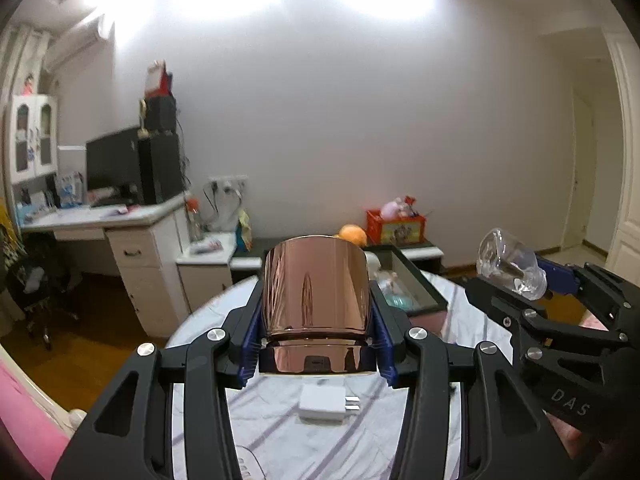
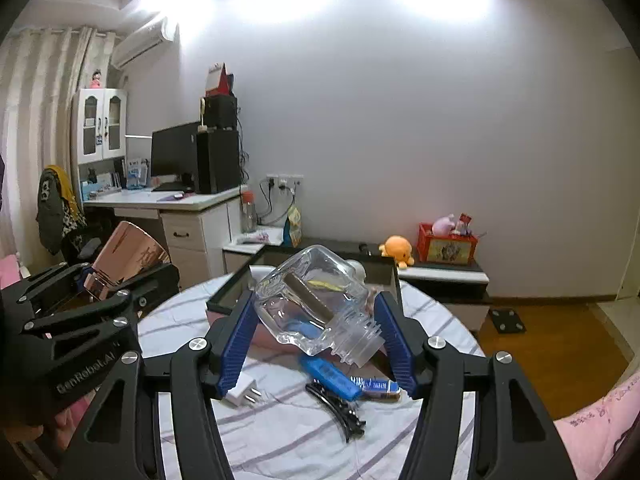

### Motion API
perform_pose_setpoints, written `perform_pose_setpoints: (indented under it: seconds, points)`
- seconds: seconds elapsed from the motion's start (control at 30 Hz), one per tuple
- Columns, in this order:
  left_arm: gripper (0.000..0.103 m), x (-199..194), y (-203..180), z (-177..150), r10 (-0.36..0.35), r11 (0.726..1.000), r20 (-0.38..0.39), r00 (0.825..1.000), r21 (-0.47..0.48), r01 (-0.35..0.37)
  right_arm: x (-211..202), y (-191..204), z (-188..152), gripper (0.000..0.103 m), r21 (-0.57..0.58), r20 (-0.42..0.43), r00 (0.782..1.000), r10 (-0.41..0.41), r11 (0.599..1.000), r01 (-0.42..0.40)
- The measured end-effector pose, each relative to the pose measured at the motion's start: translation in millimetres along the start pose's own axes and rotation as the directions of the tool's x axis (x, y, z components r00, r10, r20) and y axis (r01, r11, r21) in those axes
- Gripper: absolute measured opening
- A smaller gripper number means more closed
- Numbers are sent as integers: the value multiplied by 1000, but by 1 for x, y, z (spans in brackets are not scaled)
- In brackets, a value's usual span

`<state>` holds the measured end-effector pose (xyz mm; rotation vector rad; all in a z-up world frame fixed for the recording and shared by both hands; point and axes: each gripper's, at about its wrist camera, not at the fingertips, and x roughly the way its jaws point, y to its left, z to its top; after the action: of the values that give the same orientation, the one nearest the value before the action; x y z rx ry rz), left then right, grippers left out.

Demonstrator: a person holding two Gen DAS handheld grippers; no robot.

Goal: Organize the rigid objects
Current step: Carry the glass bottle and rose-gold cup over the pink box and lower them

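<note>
My left gripper (image 1: 316, 332) is shut on a shiny copper-coloured cup (image 1: 316, 288), held above the round table (image 1: 460, 312); the cup also shows at the left of the right wrist view (image 2: 128, 256). My right gripper (image 2: 316, 336) is shut on a clear glass jar (image 2: 316, 300), tilted with its threaded mouth toward the lower right; it shows in the left wrist view (image 1: 510, 266) too. A black-framed tray (image 2: 376, 268) lies at the table's far side. A white charger plug (image 1: 326, 402) lies on the striped cloth below the cup.
On the cloth lie a blue flat gadget (image 2: 330, 376), a black hair clip (image 2: 340, 408) and a small blue-and-brown bar (image 2: 378, 386). A desk with monitor (image 2: 176, 160) stands at the left, a low cabinet with an orange plush toy (image 2: 398, 250) and red box (image 2: 446, 246) behind.
</note>
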<state>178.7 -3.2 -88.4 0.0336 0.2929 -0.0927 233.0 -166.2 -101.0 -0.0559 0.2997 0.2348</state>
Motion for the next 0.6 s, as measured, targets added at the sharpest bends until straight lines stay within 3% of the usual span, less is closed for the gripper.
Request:
perform_pose_setpoints:
  seconds: [0.3, 0.6]
  points:
    - [47, -10, -2, 14, 45, 998, 63, 997, 37, -48, -4, 6, 15, 61, -17, 55, 998, 17, 1000, -16]
    - [47, 17, -11, 28, 53, 996, 77, 996, 72, -58, 14, 2, 23, 62, -20, 59, 998, 19, 1000, -18]
